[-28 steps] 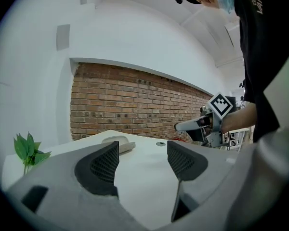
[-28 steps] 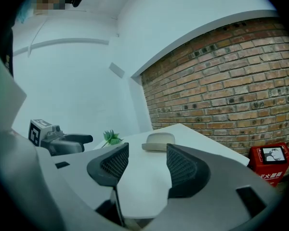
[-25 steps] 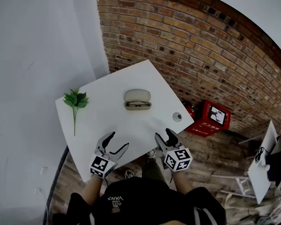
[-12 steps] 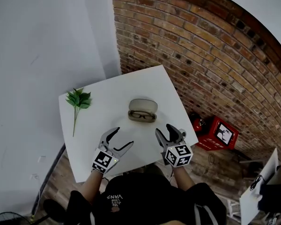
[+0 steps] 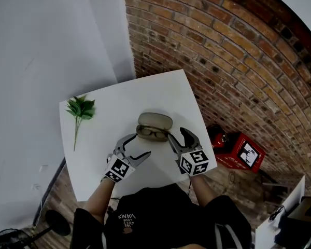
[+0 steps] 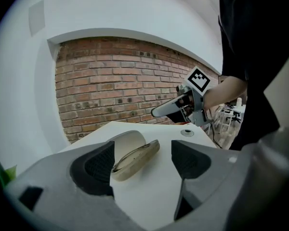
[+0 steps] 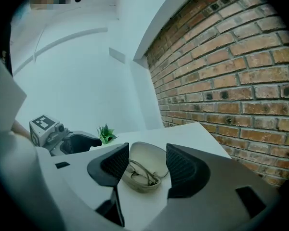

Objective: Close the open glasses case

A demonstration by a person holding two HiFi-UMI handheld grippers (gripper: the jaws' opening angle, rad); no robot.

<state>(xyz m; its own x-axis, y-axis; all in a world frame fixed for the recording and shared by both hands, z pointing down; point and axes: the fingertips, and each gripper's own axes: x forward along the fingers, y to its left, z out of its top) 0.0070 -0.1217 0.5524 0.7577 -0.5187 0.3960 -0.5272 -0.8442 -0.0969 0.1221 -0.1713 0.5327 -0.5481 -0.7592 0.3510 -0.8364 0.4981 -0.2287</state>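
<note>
Head view: an open glasses case (image 5: pixel 154 126) lies mid-surface (image 5: pixel 109 95), its long axis running 9 to 3 o'clock. The lid (image 5: pixel 155 119) is raised at 12 and the mouth faces the person at 6, probably so either end can be reached. The left hand-held gripper (image 5: pixel 141 145) waits at the case's 7, the right hand-held gripper (image 5: pixel 177 136) at 4. Left gripper view: the jaws are spread, having just been opening, and frame the case untouched. Right gripper view: the jaws are spread around the case's end, glasses (image 7: pixel 142 173) inside, no pad pressing.
</note>
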